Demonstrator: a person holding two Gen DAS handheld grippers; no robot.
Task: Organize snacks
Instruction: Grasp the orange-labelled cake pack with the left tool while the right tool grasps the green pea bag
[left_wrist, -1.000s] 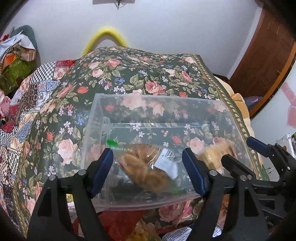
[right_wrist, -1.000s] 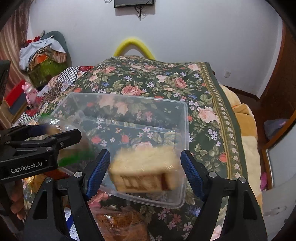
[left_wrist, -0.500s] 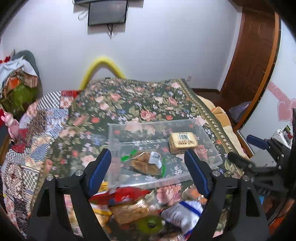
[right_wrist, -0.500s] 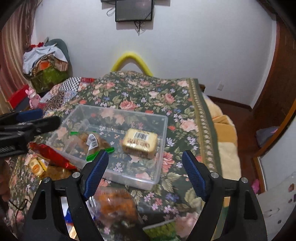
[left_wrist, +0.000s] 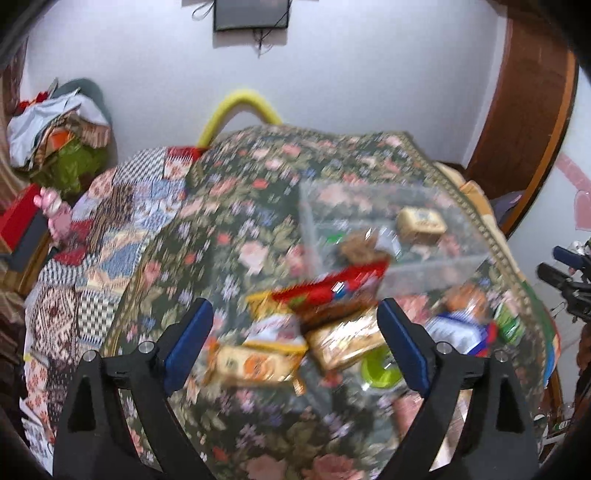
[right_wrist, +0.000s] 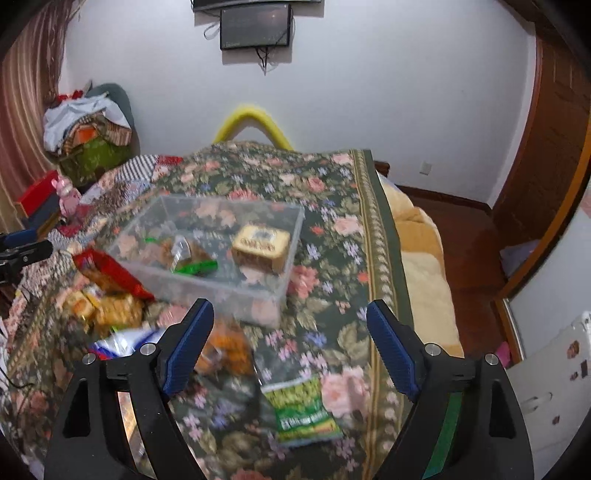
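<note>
A clear plastic bin (right_wrist: 225, 291) (left_wrist: 436, 266) sits on the floral bedspread. Inside lie a tan boxed snack (right_wrist: 260, 243) (left_wrist: 421, 223) and a brown bagged snack with a green seal (right_wrist: 188, 254). Loose packets lie in front of it: a red bag (left_wrist: 328, 291) (right_wrist: 107, 271), a yellow-orange pack (left_wrist: 255, 363), a tan pack (left_wrist: 347, 341), a blue-white bag (left_wrist: 458, 328) (right_wrist: 118, 341), an orange bag (right_wrist: 225, 349) and a green bag (right_wrist: 303, 410). My left gripper (left_wrist: 293, 345) is open above the pile. My right gripper (right_wrist: 290, 345) is open and empty above the orange and green bags.
The floral bedspread (right_wrist: 325, 206) covers the bed, with a patchwork quilt (left_wrist: 110, 229) to the left. A yellow arch (right_wrist: 255, 123) stands at the far end. Clothes (right_wrist: 88, 129) are piled at the left wall. A wooden door (right_wrist: 546, 147) is on the right.
Both grippers have pulled back and up from the bin, leaving the bagged snack and the tan box inside. The left view has swung left and is blurred.
</note>
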